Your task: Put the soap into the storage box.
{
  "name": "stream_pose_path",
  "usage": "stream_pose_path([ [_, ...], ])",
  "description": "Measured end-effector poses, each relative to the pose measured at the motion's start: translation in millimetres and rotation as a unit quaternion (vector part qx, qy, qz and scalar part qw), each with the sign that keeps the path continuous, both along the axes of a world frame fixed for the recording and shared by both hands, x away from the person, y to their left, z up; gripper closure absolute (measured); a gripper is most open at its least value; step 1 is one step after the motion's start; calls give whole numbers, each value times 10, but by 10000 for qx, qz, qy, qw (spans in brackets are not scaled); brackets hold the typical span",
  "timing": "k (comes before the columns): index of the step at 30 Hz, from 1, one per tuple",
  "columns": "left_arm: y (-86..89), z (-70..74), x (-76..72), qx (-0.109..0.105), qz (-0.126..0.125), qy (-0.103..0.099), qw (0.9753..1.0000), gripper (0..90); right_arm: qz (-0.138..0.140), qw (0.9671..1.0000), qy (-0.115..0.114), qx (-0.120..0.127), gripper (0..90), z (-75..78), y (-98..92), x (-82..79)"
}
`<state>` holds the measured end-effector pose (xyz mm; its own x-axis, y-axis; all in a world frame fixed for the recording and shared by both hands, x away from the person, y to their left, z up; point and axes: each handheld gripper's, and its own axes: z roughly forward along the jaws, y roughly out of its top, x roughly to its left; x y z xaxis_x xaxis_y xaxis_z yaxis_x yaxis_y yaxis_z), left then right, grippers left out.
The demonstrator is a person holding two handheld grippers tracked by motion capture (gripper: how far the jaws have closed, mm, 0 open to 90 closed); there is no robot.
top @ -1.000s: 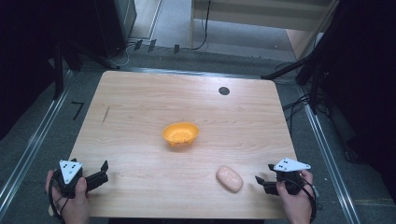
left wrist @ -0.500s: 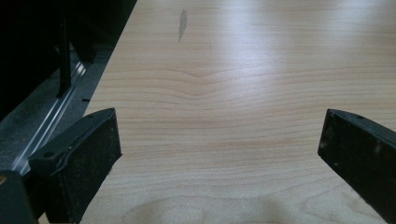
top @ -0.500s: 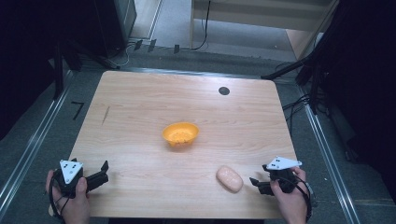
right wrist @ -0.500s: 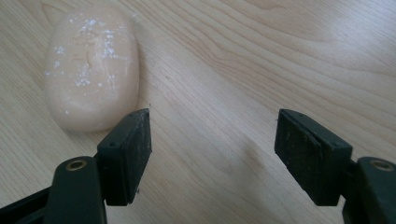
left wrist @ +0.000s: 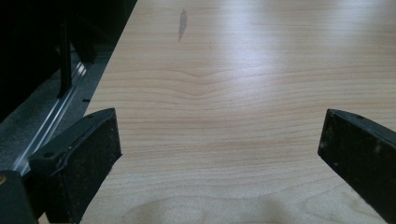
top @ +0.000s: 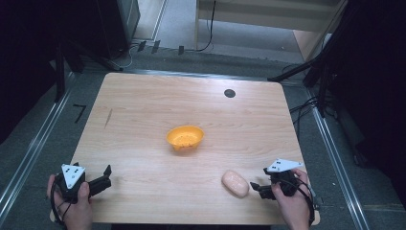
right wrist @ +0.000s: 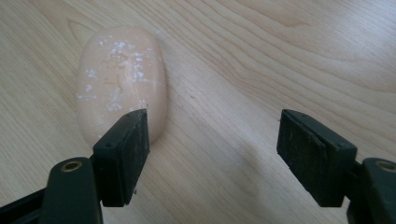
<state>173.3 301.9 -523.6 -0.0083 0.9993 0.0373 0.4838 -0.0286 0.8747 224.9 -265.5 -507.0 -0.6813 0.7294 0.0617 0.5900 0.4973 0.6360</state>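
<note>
A pale pink, bread-like oval lump [top: 235, 183] lies near the front right of the wooden table [top: 143, 110]. Up close in the right gripper view the lump [right wrist: 119, 79] shows white specks and sits just ahead of the left jaw. My right gripper [top: 257, 187] is open, just right of the lump, with nothing between its fingers [right wrist: 123, 149]. An orange bowl [top: 185, 137] stands at the table's middle. My left gripper [top: 105, 175] rests open at the front left corner, its midpoint [left wrist: 219, 140] over bare wood.
A small black round disc [top: 230, 93] sits at the back right of the table. A dark mark [left wrist: 182, 23] stains the wood at the left. Metal rails [top: 28, 158] run along the floor on both sides of the table.
My right gripper has moved left toward the pink lump. The left gripper has stayed in place.
</note>
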Motion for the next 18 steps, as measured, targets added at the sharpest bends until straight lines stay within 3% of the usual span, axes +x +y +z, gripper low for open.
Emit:
stream_pose_path([
  [18, -4, 1, 1, 35, -19, 30, 10000, 0, 198, 9998, 61, -11, 253, 36, 227, -25],
])
